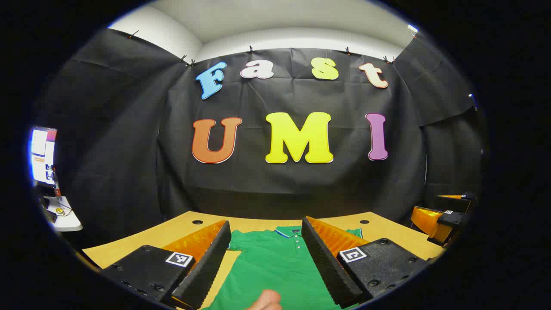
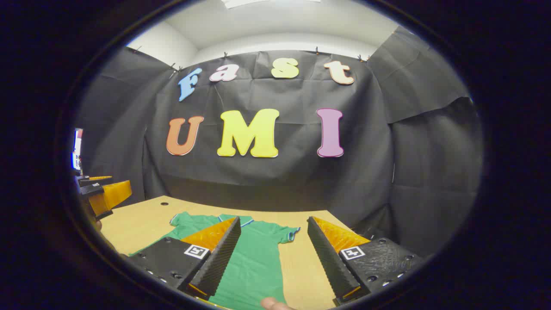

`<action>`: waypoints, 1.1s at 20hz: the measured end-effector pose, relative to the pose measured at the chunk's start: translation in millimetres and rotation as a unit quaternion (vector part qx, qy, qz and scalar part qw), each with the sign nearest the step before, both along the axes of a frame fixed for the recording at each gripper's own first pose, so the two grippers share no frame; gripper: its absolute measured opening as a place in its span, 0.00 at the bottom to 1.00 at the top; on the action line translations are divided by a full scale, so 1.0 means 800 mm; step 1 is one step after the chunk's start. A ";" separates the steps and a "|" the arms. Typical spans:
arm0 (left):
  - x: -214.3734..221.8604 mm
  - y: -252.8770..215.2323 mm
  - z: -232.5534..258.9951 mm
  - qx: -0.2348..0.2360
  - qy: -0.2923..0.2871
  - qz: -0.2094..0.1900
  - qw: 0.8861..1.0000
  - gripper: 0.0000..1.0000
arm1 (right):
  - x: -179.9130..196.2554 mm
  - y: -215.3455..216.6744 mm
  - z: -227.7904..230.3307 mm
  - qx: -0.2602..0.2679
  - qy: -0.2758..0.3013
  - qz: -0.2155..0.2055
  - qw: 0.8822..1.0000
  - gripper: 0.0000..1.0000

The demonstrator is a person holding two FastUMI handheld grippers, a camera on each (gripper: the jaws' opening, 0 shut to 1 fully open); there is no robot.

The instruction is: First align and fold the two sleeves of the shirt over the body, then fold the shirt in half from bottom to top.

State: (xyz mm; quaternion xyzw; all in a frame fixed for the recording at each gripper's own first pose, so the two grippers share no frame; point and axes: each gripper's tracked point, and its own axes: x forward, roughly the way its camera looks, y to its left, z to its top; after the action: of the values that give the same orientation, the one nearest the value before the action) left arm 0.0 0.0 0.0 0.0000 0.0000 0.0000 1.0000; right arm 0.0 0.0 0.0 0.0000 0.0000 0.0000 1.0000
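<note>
While both grippers hang above the near edge of the table [image 1: 129, 245], the green shirt [image 1: 275, 267] lies flat on the tan top, collar toward the black cloth wall [image 1: 129, 142] and hem toward the camera. Left gripper [image 1: 267, 262]: jaws spread wide, nothing between them; through the gap the left gripper view shows the collar [image 1: 287, 232] with its button placket and the chest of the shirt. 1 sleeve [image 1: 234, 241] shows just past the left finger, lying out to the side on the table, not folded over the body. Right gripper [image 2: 273, 254]: jaws likewise spread, gripping nothing; in the right gripper view the shirt body runs between the fingers, and the sleeve [image 2: 287, 234] on that side sticks out flat, cuff trimmed in a lighter band. The far sleeve [image 2: 183, 221] also lies spread. Each view catches the other gripper at its edge (left gripper at [image 2: 103, 193], right gripper at [image 1: 439, 217]), both well apart from the shirt and off to the sides. A fingertip [image 1: 264, 301] intrudes at the bottom of the left gripper view; another [image 2: 275, 305] at the bottom of the right gripper view. 2 small round holes [image 1: 197, 222] sit in the tabletop near the back edge. A lit monitor [image 1: 43, 155] stands at far left beyond the cloth.
</note>
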 end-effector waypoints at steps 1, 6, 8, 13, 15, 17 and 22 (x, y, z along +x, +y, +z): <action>0.002 0.003 -0.001 0.004 0.002 0.003 1.000 1.00 | 0.000 0.001 -0.002 -0.005 0.001 -0.002 1.000 0.93; 0.013 -0.012 -0.024 0.025 0.025 -0.006 0.999 0.95 | -0.004 0.001 -0.003 -0.015 0.006 -0.005 1.000 0.95; 0.014 -0.021 -0.030 0.030 0.029 -0.013 0.999 1.00 | -0.007 -0.001 -0.008 -0.014 0.010 -0.006 1.000 0.96; 0.014 -0.030 -0.036 0.038 0.029 -0.018 0.999 1.00 | -0.004 -0.019 -0.017 -0.019 0.015 -0.018 1.000 0.96; 0.017 -0.029 -0.042 0.035 0.033 -0.016 0.999 1.00 | 0.001 -0.027 -0.017 -0.013 0.015 -0.022 1.000 0.96; 0.022 -0.032 -0.052 0.033 0.041 -0.016 0.998 1.00 | 0.022 -0.039 -0.019 -0.010 0.018 -0.025 0.999 0.96; 0.033 -0.042 -0.076 0.056 0.056 -0.016 0.997 1.00 | 0.138 -0.071 -0.051 -0.011 0.076 -0.040 0.996 0.96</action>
State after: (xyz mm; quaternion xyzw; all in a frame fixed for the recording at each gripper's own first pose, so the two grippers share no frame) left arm 26.2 -33.7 -60.8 0.0558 0.0562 -0.0165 0.9967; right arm 110.2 -57.2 -40.8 -0.0107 0.0764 -0.0405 0.9962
